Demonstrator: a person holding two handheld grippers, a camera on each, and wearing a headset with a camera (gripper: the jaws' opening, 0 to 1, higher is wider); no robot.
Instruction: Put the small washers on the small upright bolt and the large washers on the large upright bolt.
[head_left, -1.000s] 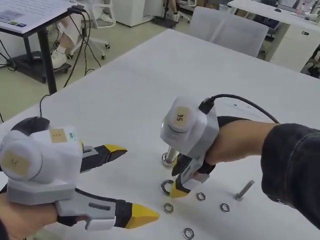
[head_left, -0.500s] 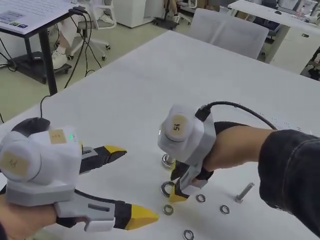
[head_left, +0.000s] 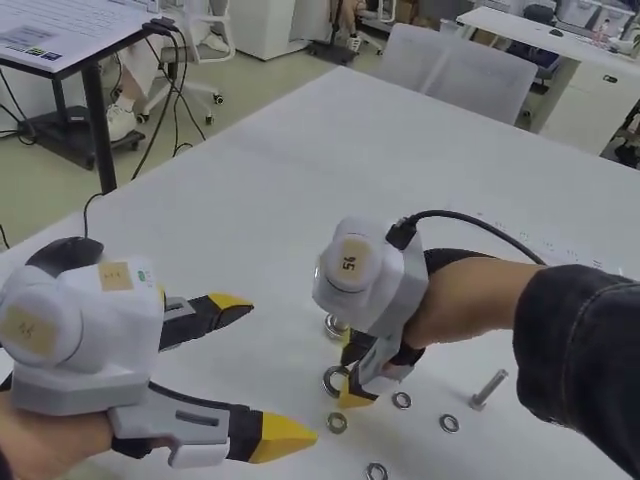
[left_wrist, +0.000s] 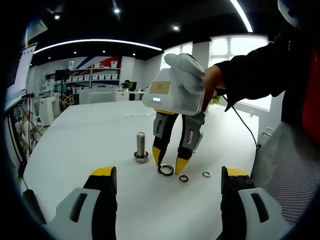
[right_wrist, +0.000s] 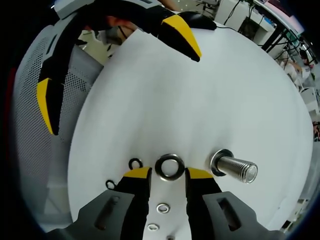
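Observation:
A large washer (right_wrist: 168, 166) lies flat on the white table (head_left: 300, 180), just in front of the large upright bolt (right_wrist: 235, 166). My right gripper (right_wrist: 169, 175) points down at it, open, one yellow tip on each side of the ring (head_left: 332, 380). In the left gripper view the same gripper (left_wrist: 170, 161) hovers over the washer (left_wrist: 166, 170) beside the bolt (left_wrist: 141, 147). Several small washers (head_left: 401, 400) lie scattered near it. A small bolt (head_left: 487, 388) is further right. My left gripper (head_left: 258, 368) rests at the lower left, open and holding nothing.
The table edge runs along the left, with a desk (head_left: 60, 30), cables and chairs beyond it. A grey chair (head_left: 470, 65) stands at the far side. A black cable (head_left: 470, 225) trails from the right gripper over the sleeve.
The right gripper has sunk slightly, bringing its tips closer around the large washer. The left gripper has stayed put.

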